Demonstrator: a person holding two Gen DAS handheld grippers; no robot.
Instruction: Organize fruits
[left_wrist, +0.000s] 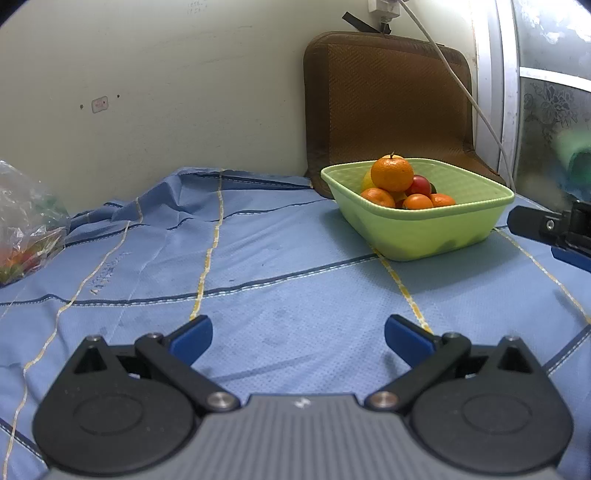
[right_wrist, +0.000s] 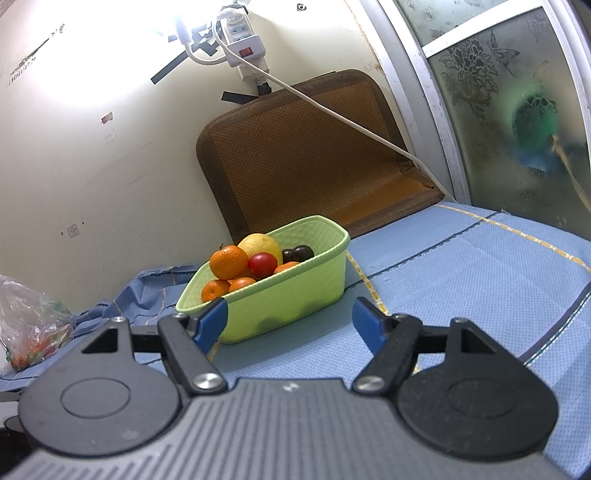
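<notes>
Fruit (right_wrist: 242, 267) sits piled in a green basket (right_wrist: 295, 295) on a blue sheet (left_wrist: 295, 280), near a brown mat (right_wrist: 310, 162) leaning against the wall. Left gripper (left_wrist: 298, 336): jaws released, nothing between them, well short of the basket. Right gripper (right_wrist: 290, 325): jaws released, empty, just before the basket. Plastic bag (left_wrist: 26, 221) of fruit lies at far left.

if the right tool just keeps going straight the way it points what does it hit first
Most likely the green basket of fruit. It sits right ahead of the open right tool, its near wall showing between the two fingers, with only bare blue cloth in front of it. How far off is hard to judge through the fisheye.
</notes>
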